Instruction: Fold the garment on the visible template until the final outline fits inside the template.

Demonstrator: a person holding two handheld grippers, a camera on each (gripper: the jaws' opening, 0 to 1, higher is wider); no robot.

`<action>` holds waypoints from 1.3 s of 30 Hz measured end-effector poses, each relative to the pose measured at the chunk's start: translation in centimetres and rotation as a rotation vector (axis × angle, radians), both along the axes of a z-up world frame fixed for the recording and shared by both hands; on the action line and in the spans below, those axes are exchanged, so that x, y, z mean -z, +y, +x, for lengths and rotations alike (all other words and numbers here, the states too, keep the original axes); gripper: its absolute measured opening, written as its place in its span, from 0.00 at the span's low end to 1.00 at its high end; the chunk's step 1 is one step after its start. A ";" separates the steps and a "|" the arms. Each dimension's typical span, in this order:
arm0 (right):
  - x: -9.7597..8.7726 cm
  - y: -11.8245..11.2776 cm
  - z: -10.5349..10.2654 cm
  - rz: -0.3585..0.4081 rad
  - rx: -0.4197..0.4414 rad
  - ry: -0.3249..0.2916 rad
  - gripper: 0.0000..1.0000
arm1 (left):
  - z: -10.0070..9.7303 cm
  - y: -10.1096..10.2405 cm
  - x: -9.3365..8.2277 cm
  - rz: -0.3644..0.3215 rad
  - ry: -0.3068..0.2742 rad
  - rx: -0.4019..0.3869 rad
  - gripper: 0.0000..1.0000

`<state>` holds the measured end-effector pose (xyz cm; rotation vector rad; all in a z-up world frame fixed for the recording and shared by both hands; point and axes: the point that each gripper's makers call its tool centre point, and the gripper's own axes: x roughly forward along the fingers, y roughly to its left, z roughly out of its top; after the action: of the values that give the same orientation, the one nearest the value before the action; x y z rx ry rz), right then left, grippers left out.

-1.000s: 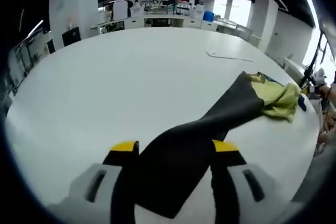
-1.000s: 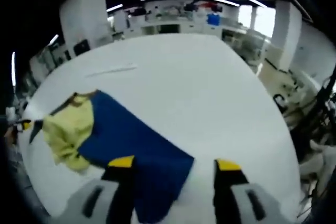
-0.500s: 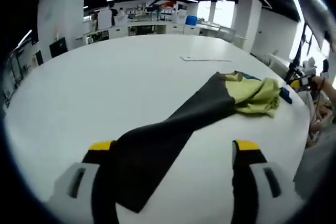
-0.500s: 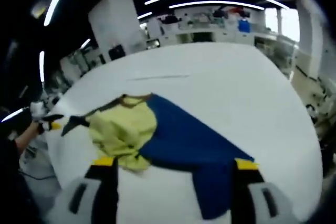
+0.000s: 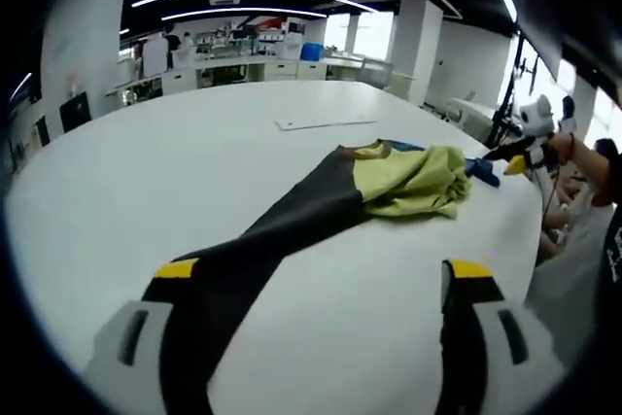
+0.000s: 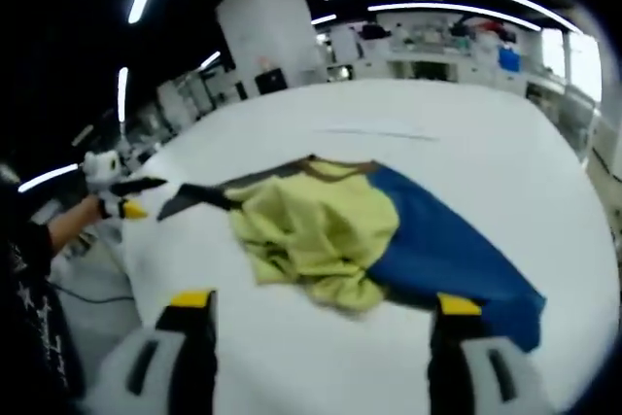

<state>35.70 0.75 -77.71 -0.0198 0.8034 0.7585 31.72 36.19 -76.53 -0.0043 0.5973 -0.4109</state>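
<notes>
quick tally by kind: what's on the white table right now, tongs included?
Garment (yellow-green body, one black sleeve, one blue sleeve): 1
Thin flat strip lying beyond the garment: 1
Tongs, both open: 2, left and right
Total: 4

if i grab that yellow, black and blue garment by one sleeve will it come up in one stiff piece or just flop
Probably flop: the garment lies bunched in soft wrinkles at its yellow middle, so it looks like thin, limp cloth. The black sleeve lies flat on the white table, so the rest would likely trail and drag. It looks light for its spread.
</notes>
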 end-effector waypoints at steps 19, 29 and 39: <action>0.9 7.7 -3.5 0.027 -0.185 -0.065 0.68 | -3.0 -6.5 -0.9 -0.041 0.006 0.129 0.97; 2.2 10.4 -2.0 0.024 -0.236 -0.129 0.58 | -4.4 -9.3 -1.2 -0.080 0.000 0.192 0.96; 4.9 10.4 -0.5 -0.083 -0.245 -0.144 0.46 | -4.9 -10.4 -1.4 -0.096 -0.011 0.217 0.92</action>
<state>35.15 11.17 -82.64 -0.2490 0.7018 0.9432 26.81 25.74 -75.17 -0.0295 0.5690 -0.6496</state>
